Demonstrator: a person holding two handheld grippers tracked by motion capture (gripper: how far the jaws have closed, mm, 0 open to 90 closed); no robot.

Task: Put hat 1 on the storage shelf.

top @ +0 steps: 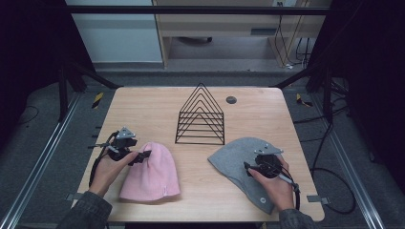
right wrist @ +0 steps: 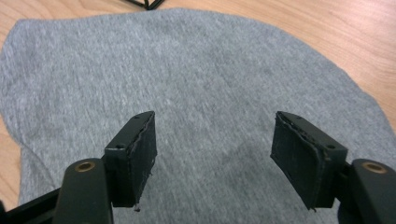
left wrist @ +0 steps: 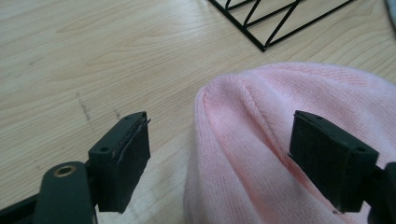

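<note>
Both claws stand released: the left claw (left wrist: 219,158) straddles the pink beanie's (top: 152,171) crown edge to pinch it, while the right claw (right wrist: 215,156) hovers over the grey beanie (top: 236,160).

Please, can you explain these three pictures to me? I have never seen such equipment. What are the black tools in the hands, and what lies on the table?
A person sits at a wooden table and holds a hand tool in each hand. Each tool is a gripper with two black jaws.

The high view looks down from above. The other two pictures come from small cameras riding on each gripper.

On the table lie a pink hat, a grey hat and a black wire rack.

The left gripper is open around the pink hat's top edge. The right gripper is open over the grey hat. Nothing is held yet.
</note>
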